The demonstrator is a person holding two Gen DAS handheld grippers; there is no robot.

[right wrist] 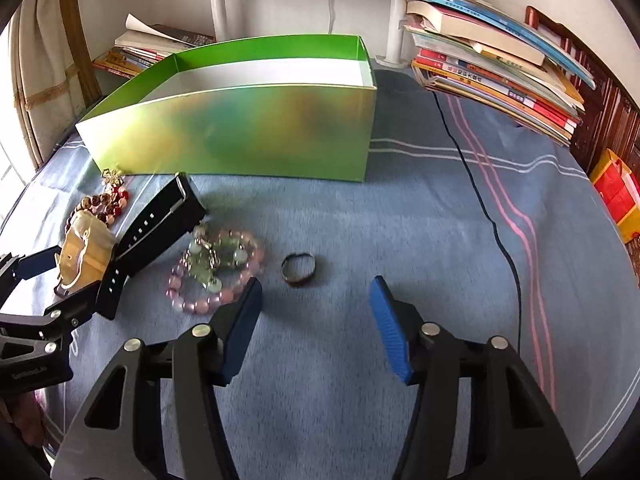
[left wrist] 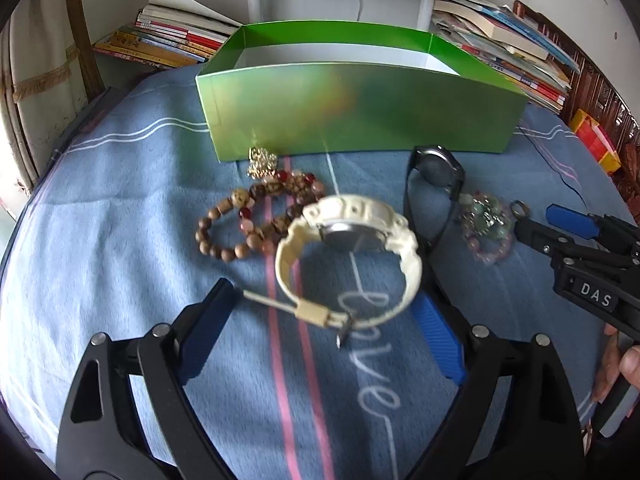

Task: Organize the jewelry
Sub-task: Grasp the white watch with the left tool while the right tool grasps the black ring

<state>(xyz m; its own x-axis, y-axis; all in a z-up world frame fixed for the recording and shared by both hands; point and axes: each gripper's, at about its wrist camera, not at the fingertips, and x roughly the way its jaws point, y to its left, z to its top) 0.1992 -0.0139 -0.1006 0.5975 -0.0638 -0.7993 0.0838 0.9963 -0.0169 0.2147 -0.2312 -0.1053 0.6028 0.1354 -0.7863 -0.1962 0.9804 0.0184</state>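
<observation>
Jewelry lies near the green box. My left gripper gapes around the white watch; my right gripper gapes near the ring.

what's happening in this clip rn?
A person with a handheld gripper in each hand is sorting jewelry on a blue bedsheet. The left gripper, open, straddles the white watch; the right gripper, open, points at the small dark ring. Bead bracelets and a black watch lie untouched. From what shows, the green box holds nothing yet.
</observation>
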